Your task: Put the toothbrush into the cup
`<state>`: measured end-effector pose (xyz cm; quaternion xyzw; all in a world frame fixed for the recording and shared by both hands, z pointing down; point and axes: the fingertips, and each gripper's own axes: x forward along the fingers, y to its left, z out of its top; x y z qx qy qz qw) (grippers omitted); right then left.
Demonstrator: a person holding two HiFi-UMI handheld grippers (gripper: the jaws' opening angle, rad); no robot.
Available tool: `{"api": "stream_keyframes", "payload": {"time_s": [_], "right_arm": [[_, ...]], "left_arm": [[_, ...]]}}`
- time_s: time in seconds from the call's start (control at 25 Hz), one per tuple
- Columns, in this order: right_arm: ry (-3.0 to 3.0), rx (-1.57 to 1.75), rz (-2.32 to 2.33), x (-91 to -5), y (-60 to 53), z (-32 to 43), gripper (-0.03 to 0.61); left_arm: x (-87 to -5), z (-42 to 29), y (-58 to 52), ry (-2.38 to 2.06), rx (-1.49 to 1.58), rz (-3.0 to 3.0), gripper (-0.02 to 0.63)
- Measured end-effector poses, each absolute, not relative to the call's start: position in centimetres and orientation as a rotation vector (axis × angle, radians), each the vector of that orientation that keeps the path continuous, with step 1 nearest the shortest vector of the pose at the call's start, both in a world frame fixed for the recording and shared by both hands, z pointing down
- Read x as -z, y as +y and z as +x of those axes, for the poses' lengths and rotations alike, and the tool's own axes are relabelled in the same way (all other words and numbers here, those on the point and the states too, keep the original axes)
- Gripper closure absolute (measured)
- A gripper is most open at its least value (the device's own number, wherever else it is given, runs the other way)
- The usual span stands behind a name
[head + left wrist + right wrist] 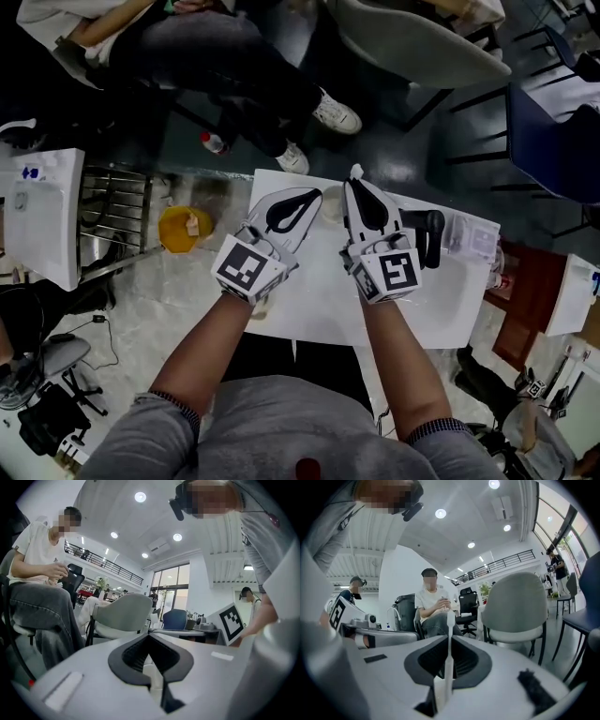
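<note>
My right gripper [357, 185] is shut on a thin white toothbrush [448, 654], which stands upright between the jaws. Its head pokes out past the tips [356, 172]. From the right gripper view the brush rises from the jaw base to above the tips [449, 637]. My left gripper [313, 196] hovers beside it, jaws together at the tips [149, 635] with nothing clearly held. A pale round cup [330, 202] shows between the two grippers on the white table [309, 309], mostly hidden by them.
A black handled object [432, 231] and a clear packet [471, 234] lie at the table's right. On the floor to the left sits a yellow container [183, 228]. A seated person's legs [281, 103] and a grey chair [412, 42] are beyond the table.
</note>
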<state>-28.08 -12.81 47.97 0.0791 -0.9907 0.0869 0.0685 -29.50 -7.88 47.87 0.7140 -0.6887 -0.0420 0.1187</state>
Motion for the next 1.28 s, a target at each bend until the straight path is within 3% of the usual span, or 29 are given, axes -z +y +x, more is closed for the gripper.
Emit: {"api": "stream_keyframes", "payload": {"time_s": [1.28], "right_arm": [[-2.908,-0.223,0.259,-53.2,-13.3,-28.3,0.545]], "left_arm": [[-51.2,-29.7,-9.6,-2.019,0.095,2.088,0.606]]}}
